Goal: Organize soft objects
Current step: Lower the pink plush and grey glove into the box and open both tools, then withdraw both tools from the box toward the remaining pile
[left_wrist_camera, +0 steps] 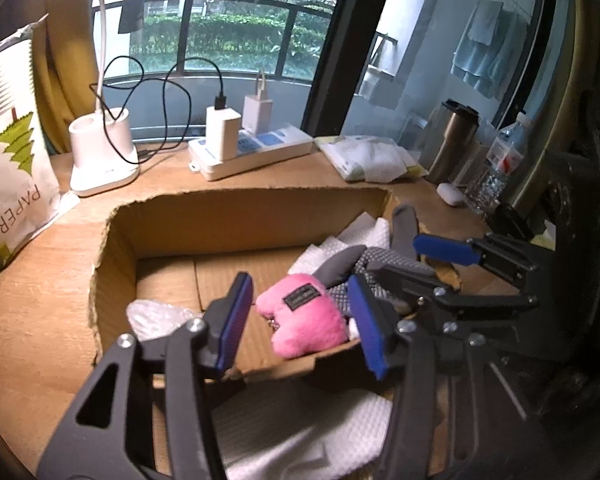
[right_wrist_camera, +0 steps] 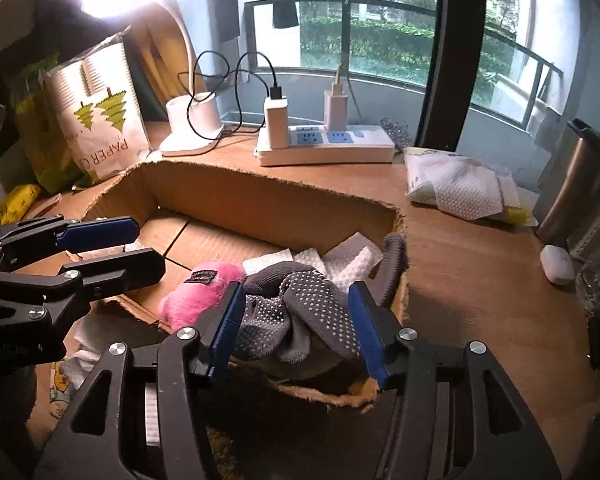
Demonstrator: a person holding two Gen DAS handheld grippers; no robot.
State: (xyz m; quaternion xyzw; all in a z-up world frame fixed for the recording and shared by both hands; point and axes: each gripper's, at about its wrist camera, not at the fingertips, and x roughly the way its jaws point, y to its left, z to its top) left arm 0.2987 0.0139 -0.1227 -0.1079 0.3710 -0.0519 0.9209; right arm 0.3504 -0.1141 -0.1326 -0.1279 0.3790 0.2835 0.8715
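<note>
An open cardboard box sits on the wooden desk. A pink plush lies inside, near the front wall. My left gripper stands open around it, its blue pads close to each side without squeezing it. Grey dotted gloves are heaped in the box's right front corner. My right gripper is open astride them. White paper towels lie behind the gloves.
At the back stand a white power strip with chargers and cables, a white lamp base and a paper-cup bag. A tissue pack, a steel tumbler, an earbud case and a water bottle stand to the right.
</note>
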